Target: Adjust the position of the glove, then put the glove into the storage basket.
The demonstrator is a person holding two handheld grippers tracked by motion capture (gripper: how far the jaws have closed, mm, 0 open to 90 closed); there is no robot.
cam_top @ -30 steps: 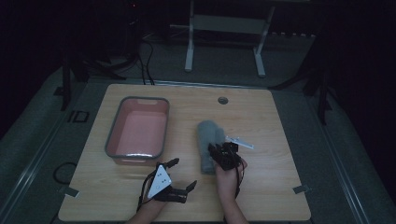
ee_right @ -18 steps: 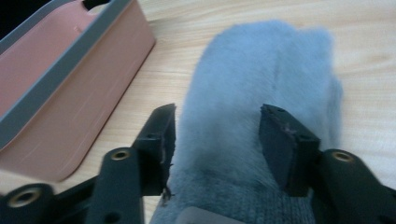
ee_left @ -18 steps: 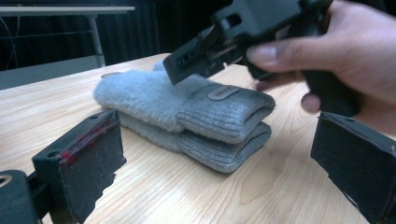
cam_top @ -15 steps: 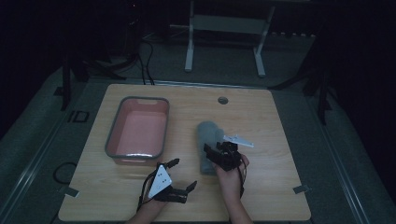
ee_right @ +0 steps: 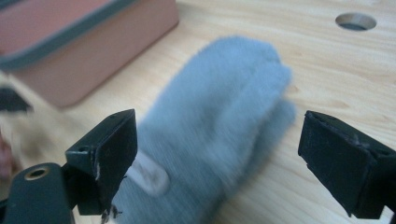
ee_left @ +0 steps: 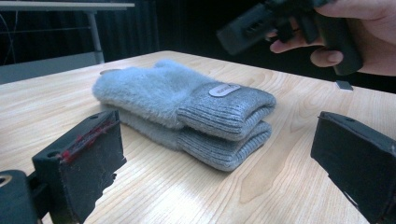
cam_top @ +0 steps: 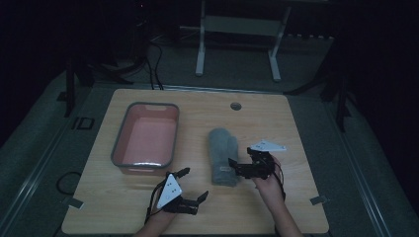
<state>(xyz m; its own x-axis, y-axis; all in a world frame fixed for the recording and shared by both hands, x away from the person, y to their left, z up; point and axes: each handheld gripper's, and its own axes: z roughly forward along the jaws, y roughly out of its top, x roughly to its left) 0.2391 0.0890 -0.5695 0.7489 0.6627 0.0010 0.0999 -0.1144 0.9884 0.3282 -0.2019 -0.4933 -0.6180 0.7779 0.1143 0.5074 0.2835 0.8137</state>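
Stacked grey mittens (cam_top: 222, 155) lying mid-table beside pink tub (cam_top: 146, 139); right gripper (cam_top: 238, 167) just opened wide, apparently released; left gripper (cam_top: 193, 184) wide, empty. Next: probably binning them.

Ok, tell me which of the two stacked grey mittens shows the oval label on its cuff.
The top mitten: its ribbed cuff carries the oval label. The bottom mitten beneath it shows a plain cuff.
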